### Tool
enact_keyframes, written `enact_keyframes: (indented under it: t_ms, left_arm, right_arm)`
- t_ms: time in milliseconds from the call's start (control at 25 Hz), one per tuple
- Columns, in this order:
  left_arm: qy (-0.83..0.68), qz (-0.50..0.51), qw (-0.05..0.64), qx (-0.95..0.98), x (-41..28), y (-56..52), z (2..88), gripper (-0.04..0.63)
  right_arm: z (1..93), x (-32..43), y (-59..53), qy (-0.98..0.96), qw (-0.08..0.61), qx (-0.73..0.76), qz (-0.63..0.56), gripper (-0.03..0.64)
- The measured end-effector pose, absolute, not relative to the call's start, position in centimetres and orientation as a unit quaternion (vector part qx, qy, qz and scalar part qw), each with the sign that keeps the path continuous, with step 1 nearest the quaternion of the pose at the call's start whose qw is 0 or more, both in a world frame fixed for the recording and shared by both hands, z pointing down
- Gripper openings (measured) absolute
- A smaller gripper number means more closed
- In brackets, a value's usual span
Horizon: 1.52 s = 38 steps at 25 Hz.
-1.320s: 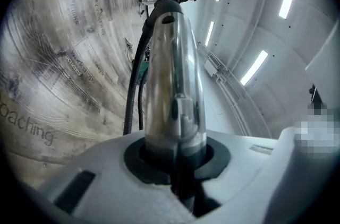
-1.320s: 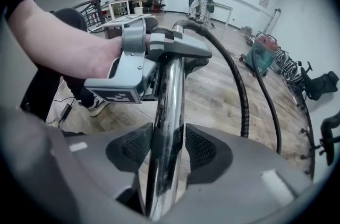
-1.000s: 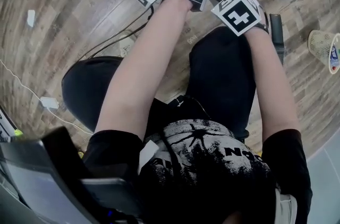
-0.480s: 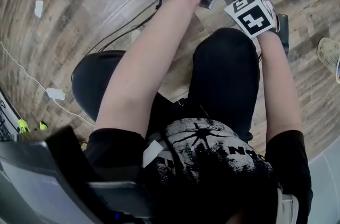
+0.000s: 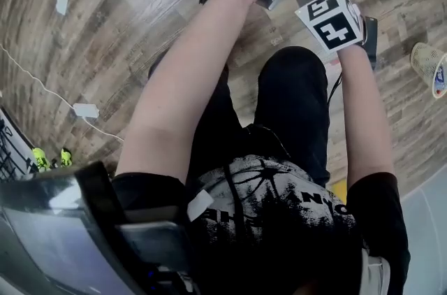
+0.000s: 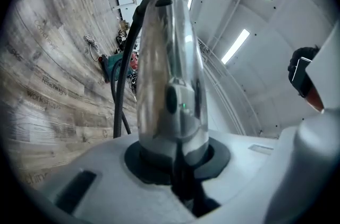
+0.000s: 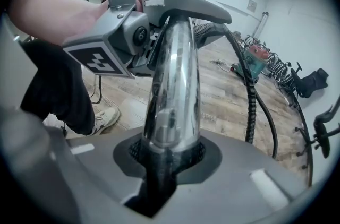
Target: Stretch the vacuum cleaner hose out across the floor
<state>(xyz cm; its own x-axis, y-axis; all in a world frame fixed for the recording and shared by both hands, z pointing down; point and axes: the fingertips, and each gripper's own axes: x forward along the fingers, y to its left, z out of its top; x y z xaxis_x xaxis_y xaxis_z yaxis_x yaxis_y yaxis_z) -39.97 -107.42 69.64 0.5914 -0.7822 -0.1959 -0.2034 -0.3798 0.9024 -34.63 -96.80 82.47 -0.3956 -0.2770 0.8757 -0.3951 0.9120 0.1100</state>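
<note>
White adapter (image 5: 86,110) and perforated cup (image 5: 423,60) lie on the wooden floor (image 5: 105,28), black hose (image 7: 248,111) beyond. Left gripper (image 6: 178,164) pinches the chrome tube (image 6: 167,58); right gripper (image 7: 164,164), jaws just closing, clamps it too.

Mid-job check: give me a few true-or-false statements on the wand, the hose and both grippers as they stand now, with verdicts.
1. Both grippers are clamped on the chrome wand. True: the left gripper and the right gripper each hold it, and the right's jaws have just been closing on it.
2. The right gripper sits nearer the handle than the left. False: the left is up by the grey handle.
3. The black hose lies detached from the wand. False: it runs from the handle end down to the floor.
4. A teal vacuum cleaner stands farther off. True.
5. The floor is carpet. False: it is wood-look planks.
</note>
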Motion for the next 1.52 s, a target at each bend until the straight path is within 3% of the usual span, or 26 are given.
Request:
enact_keyframes:
  t_ms: [160,560,960,1200,1320,1520]
  left_arm:
    - [-0.366,-0.281,0.451,0.764,-40.5,-104.9,64.9,0.057]
    - [-0.326,-0.348,0.505,0.719,-39.6,-102.2,47.5,0.043]
    - [-0.261,-0.306,0.435,0.806,-33.2,-97.7,27.0,0.043]
    - [-0.213,-0.274,0.420,0.839,-33.0,-96.1,21.8,0.046]
    - [-0.185,-0.244,0.419,0.855,-32.0,-96.4,20.1,0.046]
    - [-0.159,-0.217,0.430,0.862,-31.9,-97.4,17.9,0.046]
  right_arm:
    - [76.1,-34.2,-93.9,-0.842,0.502,0.184,0.072,0.084]
    - [58.9,-35.5,-89.7,-0.861,0.463,0.155,0.141,0.091]
    - [40.8,-31.2,-85.0,-0.879,0.423,0.154,0.159,0.091]
    - [36.4,-32.8,-84.2,-0.884,0.401,0.187,0.152,0.101]
    - [34.9,-33.0,-85.0,-0.873,0.417,0.220,0.124,0.153]
    - [32.5,-34.4,-85.9,-0.872,0.392,0.251,0.154,0.120]
